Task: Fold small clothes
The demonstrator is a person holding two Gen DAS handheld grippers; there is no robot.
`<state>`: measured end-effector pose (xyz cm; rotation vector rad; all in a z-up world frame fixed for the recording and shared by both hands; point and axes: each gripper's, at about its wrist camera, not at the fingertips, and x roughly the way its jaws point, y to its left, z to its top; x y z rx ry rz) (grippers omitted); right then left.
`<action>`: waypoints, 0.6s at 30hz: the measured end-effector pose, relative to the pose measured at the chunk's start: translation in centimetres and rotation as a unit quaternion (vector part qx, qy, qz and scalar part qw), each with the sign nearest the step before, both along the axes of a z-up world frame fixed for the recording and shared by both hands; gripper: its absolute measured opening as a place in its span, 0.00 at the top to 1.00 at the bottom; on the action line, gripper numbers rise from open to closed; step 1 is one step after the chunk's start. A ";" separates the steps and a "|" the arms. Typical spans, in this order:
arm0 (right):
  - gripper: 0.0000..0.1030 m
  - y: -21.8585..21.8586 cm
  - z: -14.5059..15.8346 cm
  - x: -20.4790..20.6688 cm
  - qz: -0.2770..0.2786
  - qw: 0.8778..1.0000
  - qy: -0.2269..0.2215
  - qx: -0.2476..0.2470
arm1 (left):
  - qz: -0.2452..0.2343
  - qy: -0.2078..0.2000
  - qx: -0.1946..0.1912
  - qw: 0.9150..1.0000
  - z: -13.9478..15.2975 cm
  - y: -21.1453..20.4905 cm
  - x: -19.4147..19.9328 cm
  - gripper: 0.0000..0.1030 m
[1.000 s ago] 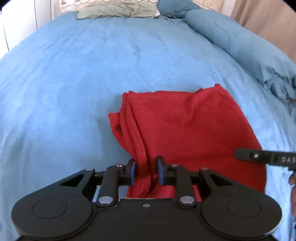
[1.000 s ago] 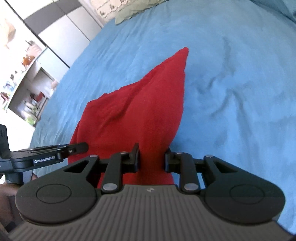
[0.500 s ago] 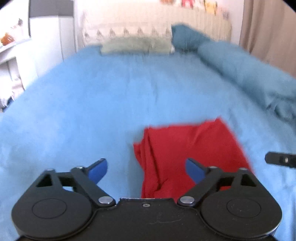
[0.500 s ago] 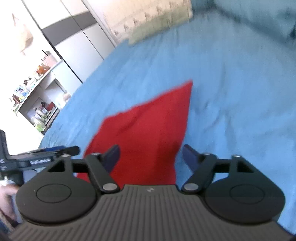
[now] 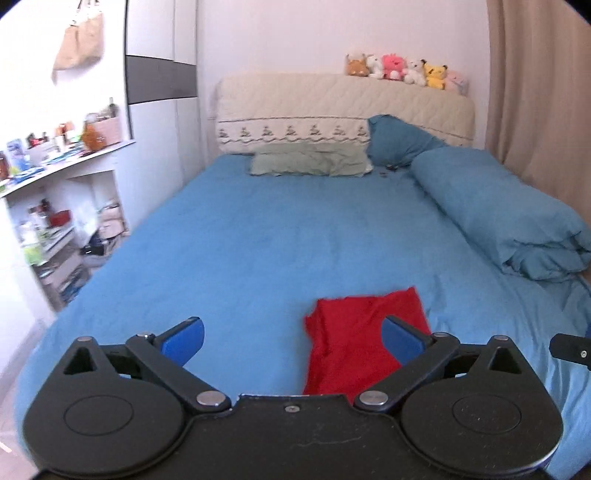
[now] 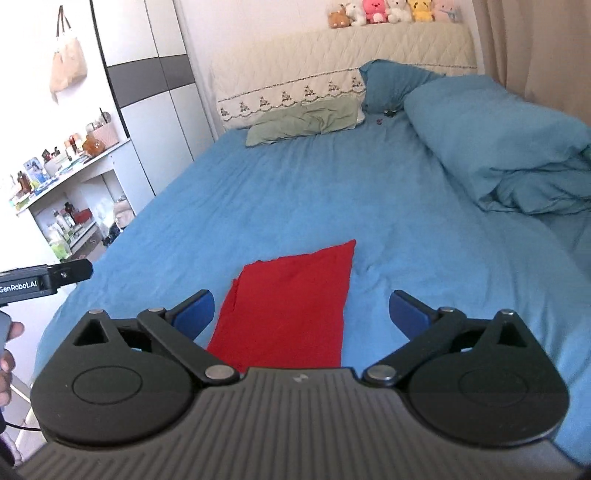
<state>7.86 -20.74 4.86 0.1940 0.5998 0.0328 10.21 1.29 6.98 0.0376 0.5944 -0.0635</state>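
both jaws are spread wide, nothing held by the left gripper [image 5: 291, 338] or right gripper [image 6: 301, 310]. the red garment [image 6: 291, 306] is laid folded on the blue bedsheet [image 6: 314, 192], apart from both.

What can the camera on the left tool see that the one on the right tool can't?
Only the left wrist view shows the bunched, layered left edge of the red garment, plus a tip of the right tool. Only the right wrist view shows the garment's flat top with its pointed far corner, and the "GenRobot.AI" label on the left tool. Both show the blue bed, green pillow, plush toys and open jaws.
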 end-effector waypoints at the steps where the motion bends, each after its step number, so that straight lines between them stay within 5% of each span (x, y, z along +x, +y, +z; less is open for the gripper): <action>1: 0.00 0.6 0.5 -1.0 -0.003 1.000 0.009 -0.013 | 0.000 0.001 0.002 1.000 0.1 0.0 -1.0 0.00; 9: 0.00 3.3 0.6 -6.8 -0.031 0.997 0.047 -0.057 | 0.004 -0.001 0.012 1.000 -1.1 -1.3 -6.9 0.00; 18: 0.00 4.9 -1.8 -9.7 -0.043 0.993 0.078 -0.072 | -0.016 0.025 0.049 0.998 -4.6 -2.3 -8.1 0.00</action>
